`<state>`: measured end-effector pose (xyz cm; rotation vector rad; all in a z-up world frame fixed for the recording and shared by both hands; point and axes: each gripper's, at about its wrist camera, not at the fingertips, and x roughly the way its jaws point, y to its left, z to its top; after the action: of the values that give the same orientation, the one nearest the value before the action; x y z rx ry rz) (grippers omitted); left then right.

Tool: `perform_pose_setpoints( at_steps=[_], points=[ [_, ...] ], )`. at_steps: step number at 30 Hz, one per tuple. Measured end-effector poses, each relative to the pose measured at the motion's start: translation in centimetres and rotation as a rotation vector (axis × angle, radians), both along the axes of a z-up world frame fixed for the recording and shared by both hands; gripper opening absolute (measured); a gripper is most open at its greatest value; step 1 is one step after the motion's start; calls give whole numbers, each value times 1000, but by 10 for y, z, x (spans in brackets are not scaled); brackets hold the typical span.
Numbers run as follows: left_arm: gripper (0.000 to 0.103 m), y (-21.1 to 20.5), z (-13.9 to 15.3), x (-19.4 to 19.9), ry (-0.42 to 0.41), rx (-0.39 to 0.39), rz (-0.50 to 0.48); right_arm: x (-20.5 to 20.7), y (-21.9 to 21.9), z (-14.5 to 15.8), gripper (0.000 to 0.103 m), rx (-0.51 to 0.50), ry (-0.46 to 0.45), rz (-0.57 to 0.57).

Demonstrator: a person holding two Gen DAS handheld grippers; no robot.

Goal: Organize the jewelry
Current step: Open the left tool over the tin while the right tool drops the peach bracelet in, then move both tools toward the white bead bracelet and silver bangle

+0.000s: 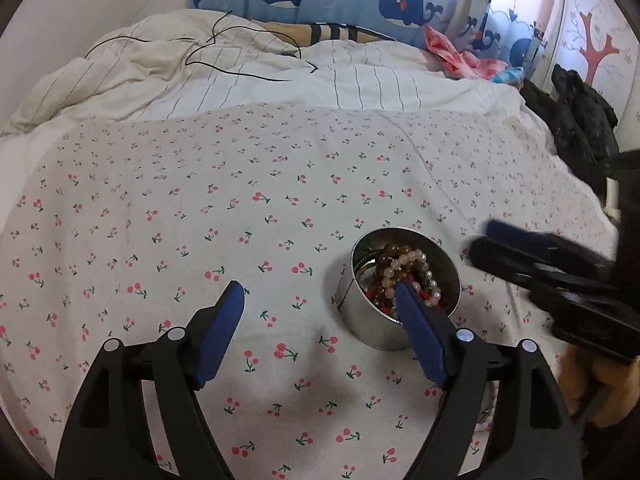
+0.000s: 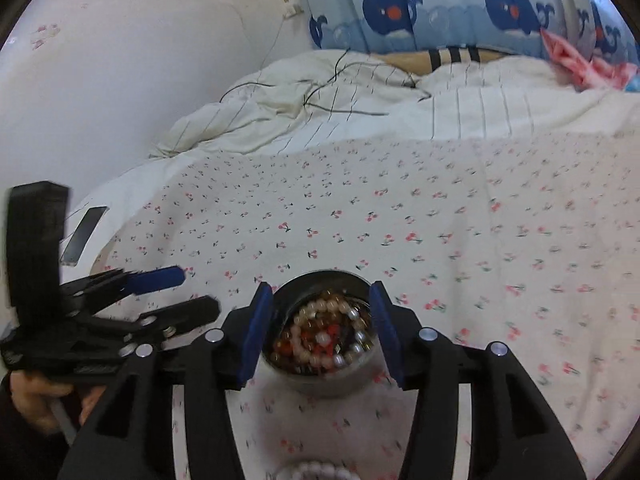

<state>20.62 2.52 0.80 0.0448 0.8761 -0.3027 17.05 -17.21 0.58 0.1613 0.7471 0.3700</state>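
Cherry-print bedding (image 1: 200,208) spreads wide and soft ahead of both our grippers, with rumpled striped covers (image 1: 248,76) and whale curtains (image 2: 440,4) far beyond. Our tin (image 2: 320,380) sits on it just ahead of the right gripper (image 2: 320,332), whose jaws stand apart on either side of the rim, seemingly not yet touching it. From our left gripper (image 1: 320,304), also spread wide, the tin (image 1: 360,320) lies ahead and right, partly behind the right finger.

Beads (image 2: 324,332) fill the tin in a loose tangle: light, slippery, quick to snag one another, we judge. The tin wall looks thin, smooth and stiff, so we would take it across the sides, low and squarely; on soft bedding it may tip easily. A pale bracelet (image 2: 316,472) lies nearer us, under the right gripper's base.

Open bedding lies left of and beyond the tin. A phone (image 2: 82,236) rests far left by the bed's edge; dark clothing (image 1: 580,120) crowds the far right.
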Motion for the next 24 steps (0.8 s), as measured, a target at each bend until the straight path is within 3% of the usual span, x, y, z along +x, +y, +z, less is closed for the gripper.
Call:
perform_pose_setpoints(
  at_steps=[2, 4, 9, 14, 24],
  points=[
    [75, -2, -2, -6, -23, 30, 15, -18, -6, -1, 58, -40, -8, -3],
    [79, -4, -5, -13, -39, 52, 27, -41, -10, -12, 69, -95, -17, -17],
    [83, -15, -13, -17, -72, 127, 34, -38, -19, -41, 70, -83, 67, -40],
    [88, -22, -13, -21, -106, 183, 28, -38, -10, -42, 72, -127, 40, -22],
    [89, -28, -7, -28, -141, 208, 10, -39, -3, -51, 77, -157, 50, -8]
  ],
)
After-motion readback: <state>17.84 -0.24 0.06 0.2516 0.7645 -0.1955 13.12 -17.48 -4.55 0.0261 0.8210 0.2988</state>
